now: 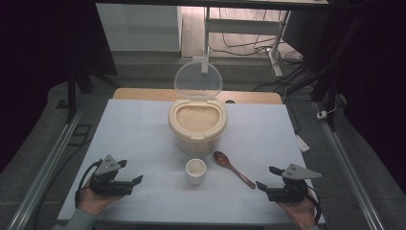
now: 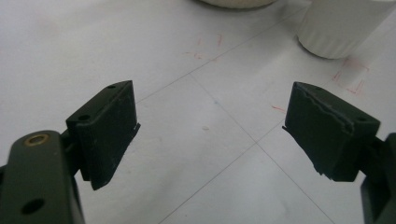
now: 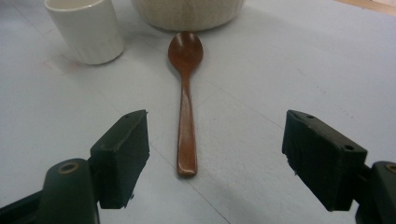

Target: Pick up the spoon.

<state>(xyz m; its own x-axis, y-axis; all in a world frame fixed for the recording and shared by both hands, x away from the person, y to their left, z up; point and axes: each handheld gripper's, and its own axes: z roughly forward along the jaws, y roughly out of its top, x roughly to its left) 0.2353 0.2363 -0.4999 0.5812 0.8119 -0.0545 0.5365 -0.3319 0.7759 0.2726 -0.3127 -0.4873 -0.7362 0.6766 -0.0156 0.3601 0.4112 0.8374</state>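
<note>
A cream rice container (image 1: 197, 125) stands at the table's middle, full of rice, its clear lid (image 1: 197, 80) tipped up behind. In front of it sits a small white cup (image 1: 196, 171) (image 2: 337, 28) (image 3: 86, 29). A brown wooden spoon (image 1: 233, 168) (image 3: 186, 102) lies right of the cup, bowl toward the container. My left gripper (image 1: 131, 172) (image 2: 210, 135) rests open at the front left, nothing between its jaws. My right gripper (image 1: 268, 177) (image 3: 215, 154) is open at the front right, its jaws either side of the spoon's handle end without touching it.
A pale blue sheet (image 1: 143, 129) covers the table, with a wooden edge (image 1: 143, 93) showing at the back. Metal rails (image 1: 52, 158) run along both sides. Cables (image 1: 249, 45) and a desk frame lie on the floor beyond.
</note>
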